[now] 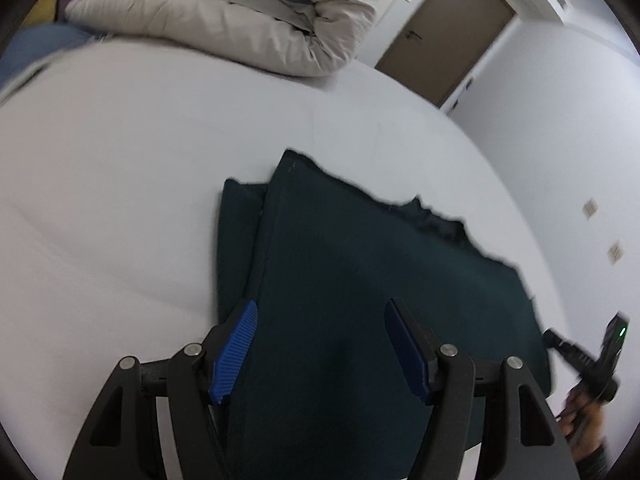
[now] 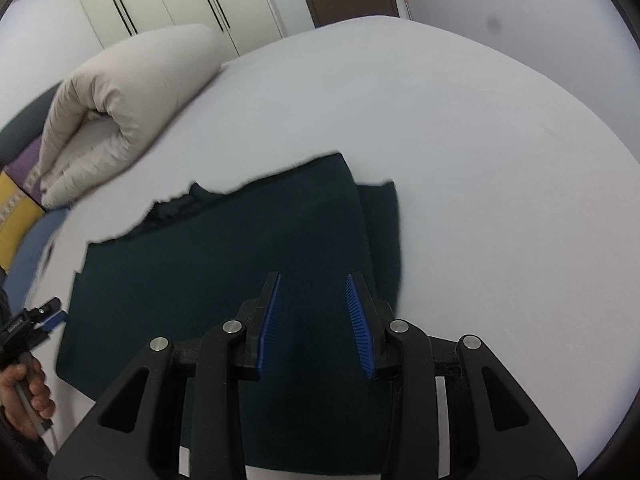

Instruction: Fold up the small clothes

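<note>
Garment: dark green cloth, partly folded, flat on the white bed, in the lower centre of both views.
Left gripper: jaws apart, holding nothing, above the near edge.
Right gripper: also released, above the cloth.
Next fold: I judge both should pinch the near corners together and lift evenly.
Upper frame: beige duvet, well apart.
</note>
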### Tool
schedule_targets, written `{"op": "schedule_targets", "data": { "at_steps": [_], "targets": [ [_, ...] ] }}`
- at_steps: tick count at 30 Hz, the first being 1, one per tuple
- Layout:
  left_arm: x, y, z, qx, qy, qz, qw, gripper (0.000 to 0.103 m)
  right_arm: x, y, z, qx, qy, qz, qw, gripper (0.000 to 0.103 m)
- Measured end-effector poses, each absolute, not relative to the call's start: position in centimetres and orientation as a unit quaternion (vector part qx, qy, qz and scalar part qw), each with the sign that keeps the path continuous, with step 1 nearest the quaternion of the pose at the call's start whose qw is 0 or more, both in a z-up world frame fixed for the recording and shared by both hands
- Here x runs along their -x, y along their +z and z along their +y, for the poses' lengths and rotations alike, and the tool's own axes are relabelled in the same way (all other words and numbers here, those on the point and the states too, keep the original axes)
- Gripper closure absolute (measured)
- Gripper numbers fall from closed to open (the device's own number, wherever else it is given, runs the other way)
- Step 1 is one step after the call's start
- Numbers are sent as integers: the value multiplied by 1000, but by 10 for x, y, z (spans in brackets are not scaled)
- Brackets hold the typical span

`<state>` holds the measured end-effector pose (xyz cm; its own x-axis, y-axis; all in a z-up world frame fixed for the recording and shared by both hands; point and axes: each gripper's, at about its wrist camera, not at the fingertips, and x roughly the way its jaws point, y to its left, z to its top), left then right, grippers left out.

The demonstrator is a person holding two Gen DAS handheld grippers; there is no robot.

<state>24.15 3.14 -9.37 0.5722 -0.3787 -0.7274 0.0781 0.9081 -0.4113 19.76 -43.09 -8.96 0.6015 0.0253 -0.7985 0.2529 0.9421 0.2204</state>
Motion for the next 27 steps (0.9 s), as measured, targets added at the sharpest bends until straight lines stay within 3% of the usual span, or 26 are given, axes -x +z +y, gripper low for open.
{"op": "schedule_targets", "data": {
  "at_steps": [5,10,14,22,27],
  "targets": [
    [-240,-108,44,187,-136,440,868,45,-173,-99,-459,-173,-48,432,884,73],
    [-234,-99,47,186,-127,439,870,45,-165,-79,-460,-209,-55,415,884,71],
    [-215,-91,26,189,-160,437,865,45,-158,-71,-421,-289,75,403,865,70],
    [-181,-95,-40,149,-191,439,865,44,-175,-134,-324,-388,206,481,759,70],
    [-174,-90,-13,167,-127,413,886,45,-169,-149,-323,-393,198,483,757,72]
  ]
}}
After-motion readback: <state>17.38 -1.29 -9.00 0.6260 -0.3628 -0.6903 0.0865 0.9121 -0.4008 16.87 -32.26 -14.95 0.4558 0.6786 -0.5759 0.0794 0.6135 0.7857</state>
